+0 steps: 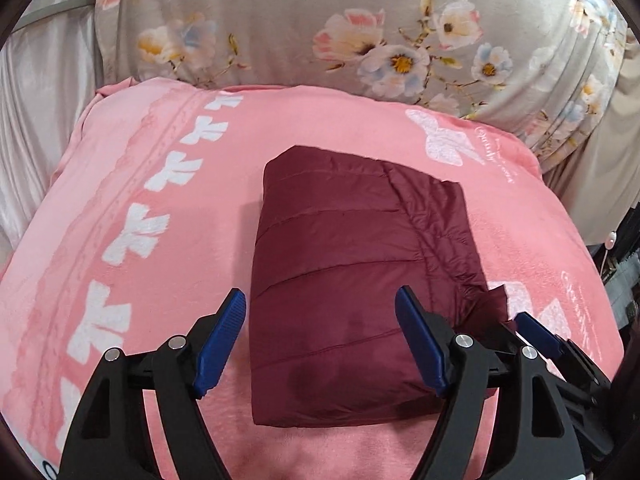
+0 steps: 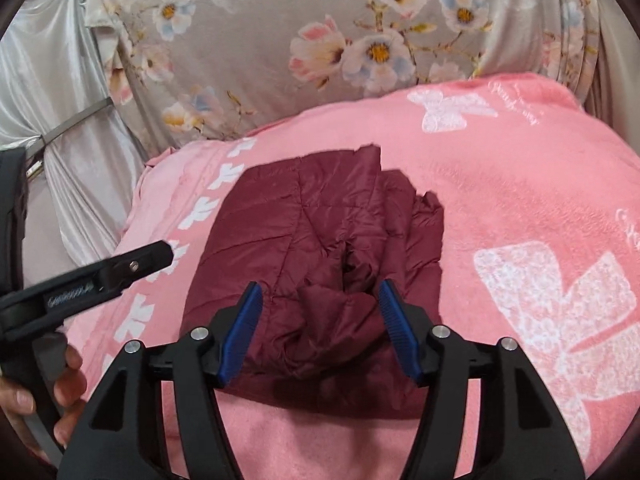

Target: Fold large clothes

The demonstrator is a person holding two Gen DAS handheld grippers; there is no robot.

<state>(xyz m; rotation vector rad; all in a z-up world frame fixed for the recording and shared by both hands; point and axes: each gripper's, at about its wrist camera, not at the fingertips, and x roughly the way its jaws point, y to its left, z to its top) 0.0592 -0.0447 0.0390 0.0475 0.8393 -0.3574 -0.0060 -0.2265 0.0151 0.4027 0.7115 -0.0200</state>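
A dark red quilted jacket (image 1: 340, 264) lies folded into a compact rectangle on a pink blanket (image 1: 160, 128) with white bows. My left gripper (image 1: 320, 296) hovers open over the jacket's near half, and its blue pads do not touch the fabric. In the right wrist view the jacket (image 2: 288, 232) shows its rumpled side. My right gripper (image 2: 320, 288) stands open above a bunched fold, with its pads clear of the cloth. One blue pad of the right gripper (image 1: 536, 332) shows beside the jacket's right corner. A black finger of the left gripper (image 2: 132, 266) reaches in from the left.
Grey floral bedding (image 1: 320, 20) rises behind the blanket. A silvery curtain (image 2: 52, 80) hangs at the far left. A person's hand (image 2: 68, 384) holds the left gripper's handle at the lower left. Dark clutter (image 1: 628, 264) sits past the blanket's right edge.
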